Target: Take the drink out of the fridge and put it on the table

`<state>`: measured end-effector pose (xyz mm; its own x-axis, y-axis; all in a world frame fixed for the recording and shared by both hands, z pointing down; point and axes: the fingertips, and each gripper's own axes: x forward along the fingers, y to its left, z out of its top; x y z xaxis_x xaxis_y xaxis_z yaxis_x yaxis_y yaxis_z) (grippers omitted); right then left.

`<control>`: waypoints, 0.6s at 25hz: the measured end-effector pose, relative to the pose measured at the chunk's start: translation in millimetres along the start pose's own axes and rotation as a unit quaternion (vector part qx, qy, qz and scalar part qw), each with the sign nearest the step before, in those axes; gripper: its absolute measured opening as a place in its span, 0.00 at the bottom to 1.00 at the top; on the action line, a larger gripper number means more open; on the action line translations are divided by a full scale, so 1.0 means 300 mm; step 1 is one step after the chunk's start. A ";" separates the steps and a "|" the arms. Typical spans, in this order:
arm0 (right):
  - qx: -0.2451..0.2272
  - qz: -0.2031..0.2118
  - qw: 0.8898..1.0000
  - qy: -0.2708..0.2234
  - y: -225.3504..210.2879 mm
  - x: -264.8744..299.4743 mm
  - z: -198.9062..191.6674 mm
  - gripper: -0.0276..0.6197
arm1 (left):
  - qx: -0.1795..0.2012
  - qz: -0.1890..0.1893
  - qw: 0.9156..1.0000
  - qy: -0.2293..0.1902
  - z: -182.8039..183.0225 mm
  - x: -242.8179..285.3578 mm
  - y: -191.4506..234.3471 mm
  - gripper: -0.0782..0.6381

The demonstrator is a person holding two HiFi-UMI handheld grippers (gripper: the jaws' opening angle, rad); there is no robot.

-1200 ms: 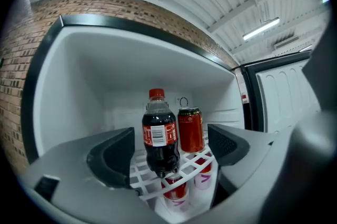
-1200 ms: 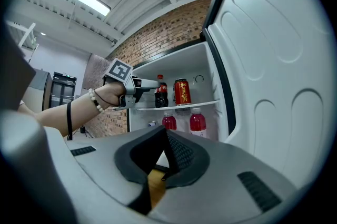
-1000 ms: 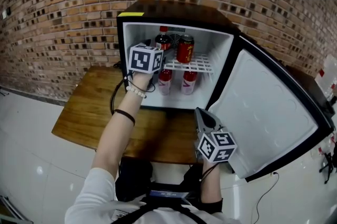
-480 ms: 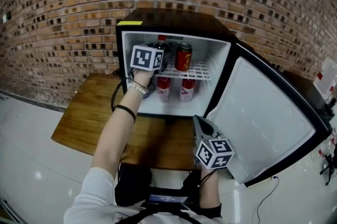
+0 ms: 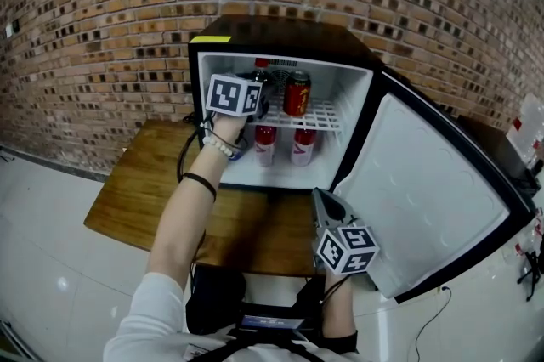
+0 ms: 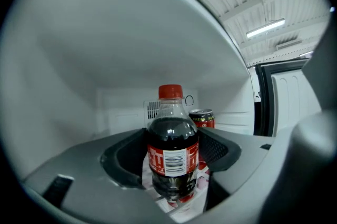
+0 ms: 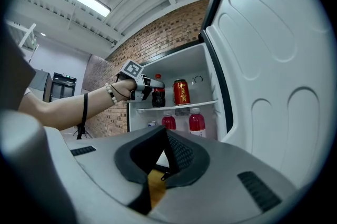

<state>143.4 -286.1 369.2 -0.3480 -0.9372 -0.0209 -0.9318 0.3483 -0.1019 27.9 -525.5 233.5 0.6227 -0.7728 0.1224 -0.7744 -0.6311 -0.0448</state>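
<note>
The left gripper [image 6: 172, 150] is closing its jaws around the cola [image 6: 171, 131] on the top shelf of the fridge [image 5: 280, 33]; the grip is not yet firm. A pull made too early could tip the cola onto the can [image 6: 202, 119] further right. 2 pink bottles [image 5: 265, 139] stand below. The right gripper [image 7: 165, 134], closed and empty, waits by the door [image 5: 433, 199].

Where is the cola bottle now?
Head view, upper middle: the cola bottle stands on the upper fridge shelf, left of the red can, between the closing jaws of the left gripper.
</note>
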 end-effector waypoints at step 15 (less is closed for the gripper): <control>-0.002 0.018 1.000 0.002 0.066 0.015 -0.010 0.07 | -0.007 -0.048 0.998 -0.040 -0.058 -0.279 -0.123 0.53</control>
<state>123.1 -283.3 370.0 -0.3817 -0.9241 -0.0205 -0.9192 0.3818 -0.0968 2.2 -436.3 242.2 0.7012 -0.7115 0.0453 -0.7114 -0.7024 -0.0220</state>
